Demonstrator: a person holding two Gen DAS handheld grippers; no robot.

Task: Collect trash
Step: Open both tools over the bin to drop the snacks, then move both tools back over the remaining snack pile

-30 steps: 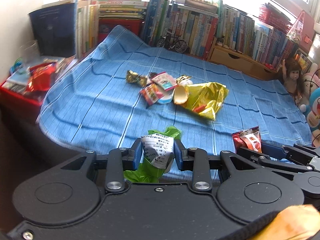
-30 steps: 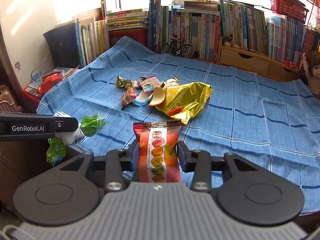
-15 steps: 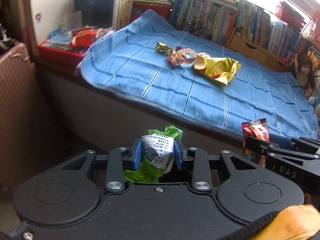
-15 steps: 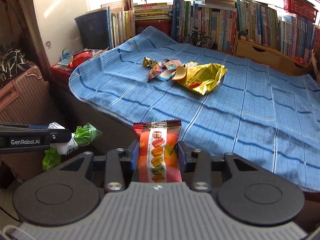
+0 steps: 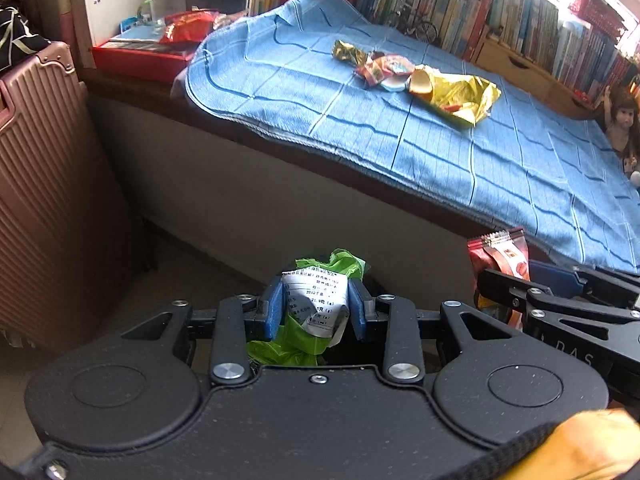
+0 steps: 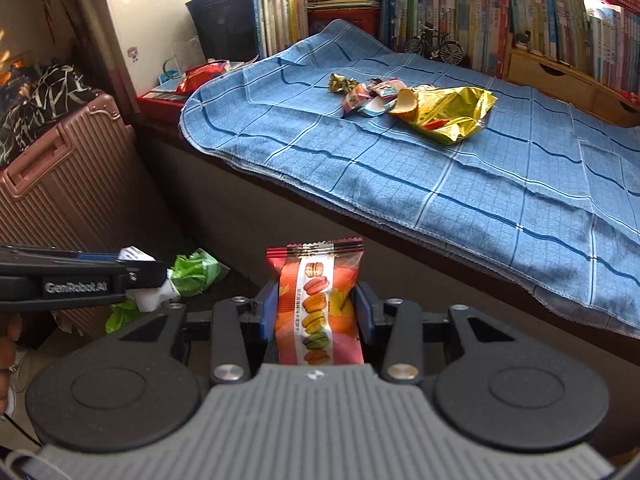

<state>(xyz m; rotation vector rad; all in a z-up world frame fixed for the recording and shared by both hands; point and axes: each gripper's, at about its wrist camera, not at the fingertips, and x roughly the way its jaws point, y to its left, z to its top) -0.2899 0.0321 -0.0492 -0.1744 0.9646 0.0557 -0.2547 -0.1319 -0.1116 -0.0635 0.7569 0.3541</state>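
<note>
My left gripper is shut on a crumpled green wrapper with a white printed label, held off the bed's edge above the floor. From the right wrist view the same green wrapper pokes out of the left gripper. My right gripper is shut on a red macaron snack packet, upright between the blue pads; that packet also shows at the right of the left wrist view. More trash lies on the blue blanket: a yellow foil bag and several small wrappers.
A pink ribbed suitcase stands left of the bed with dark cloth on top. A red tray with a glass sits by the wall. Books, a toy bicycle and a doll line the far side.
Both grippers have drawn back and down from the bed, still holding their wrappers. The bed's side and the suitcase now fill the near view.
</note>
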